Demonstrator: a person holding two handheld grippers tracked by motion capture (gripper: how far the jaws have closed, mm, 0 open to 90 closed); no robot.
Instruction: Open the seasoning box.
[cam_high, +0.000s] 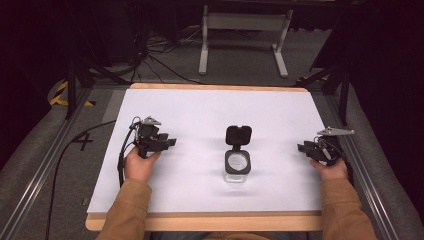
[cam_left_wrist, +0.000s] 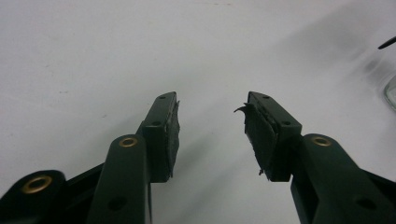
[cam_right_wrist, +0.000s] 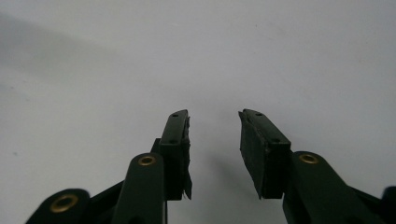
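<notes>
A small clear container (cam_high: 237, 163) with a black rim stands near the middle of the white table top (cam_high: 210, 110), its black flip lid (cam_high: 238, 135) swung open toward the far side. My left gripper (cam_high: 171, 142) rests low at the table's left, pointing right toward the container, jaws open with nothing between them (cam_left_wrist: 212, 130). My right gripper (cam_high: 301, 148) sits at the table's right edge, pointing left, jaws open and empty (cam_right_wrist: 215, 149). A sliver of the container (cam_left_wrist: 391, 93) shows at the right edge of the left gripper view.
The white sheet lies on a wooden board (cam_high: 200, 221) with metal rails (cam_high: 45, 165) on both sides. A white stand (cam_high: 245, 30) and cables (cam_high: 160, 60) are on the floor beyond the table's far edge.
</notes>
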